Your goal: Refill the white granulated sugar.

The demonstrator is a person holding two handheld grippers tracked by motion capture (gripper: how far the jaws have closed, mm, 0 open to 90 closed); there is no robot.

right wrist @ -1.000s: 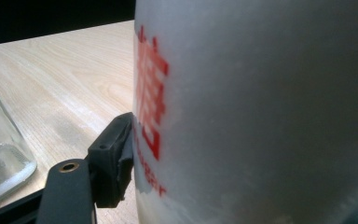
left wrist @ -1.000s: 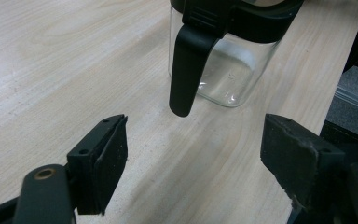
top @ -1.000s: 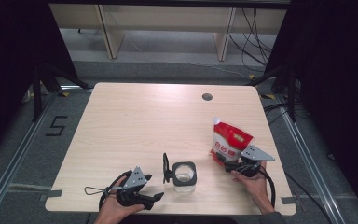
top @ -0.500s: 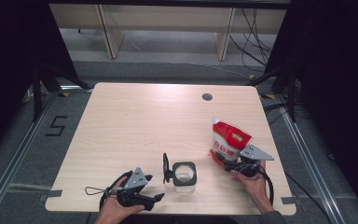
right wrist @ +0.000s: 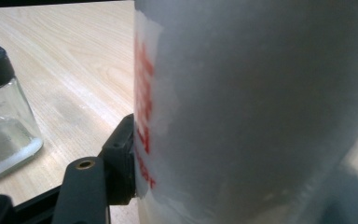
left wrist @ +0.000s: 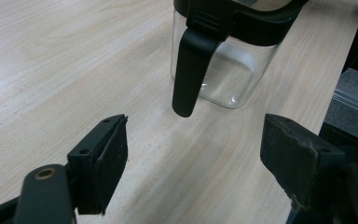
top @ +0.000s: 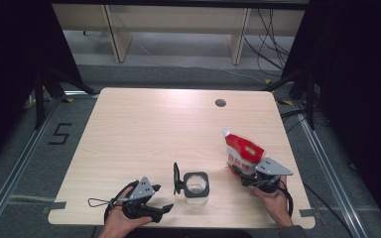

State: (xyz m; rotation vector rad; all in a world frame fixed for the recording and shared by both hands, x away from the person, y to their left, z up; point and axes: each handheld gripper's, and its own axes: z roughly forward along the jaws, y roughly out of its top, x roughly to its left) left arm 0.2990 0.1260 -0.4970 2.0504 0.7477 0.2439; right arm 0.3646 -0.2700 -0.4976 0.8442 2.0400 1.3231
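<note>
A red and white spouted pouch (top: 241, 151) stands slightly tilted near the table's right front. My right gripper (top: 245, 170) reaches it from the front; its jaws have just been closing with the pouch between them. In the right gripper view the pouch (right wrist: 261, 112) is very close, and the left pad (right wrist: 121, 161) presses its side while the other jaw is hidden. A clear glass jar (top: 197, 187) with a black rim and a raised black flip lid (top: 176, 177) sits at the front middle. My left gripper (top: 164, 209) lies open just left of it, jaws wide apart toward the jar (left wrist: 228, 70).
The pale wooden table (top: 154, 129) has a round cable hole (top: 221, 103) at its far right. The front edge runs close under both hands. Black cables trail from each gripper. Shelf legs and loose cables lie on the floor beyond the table.
</note>
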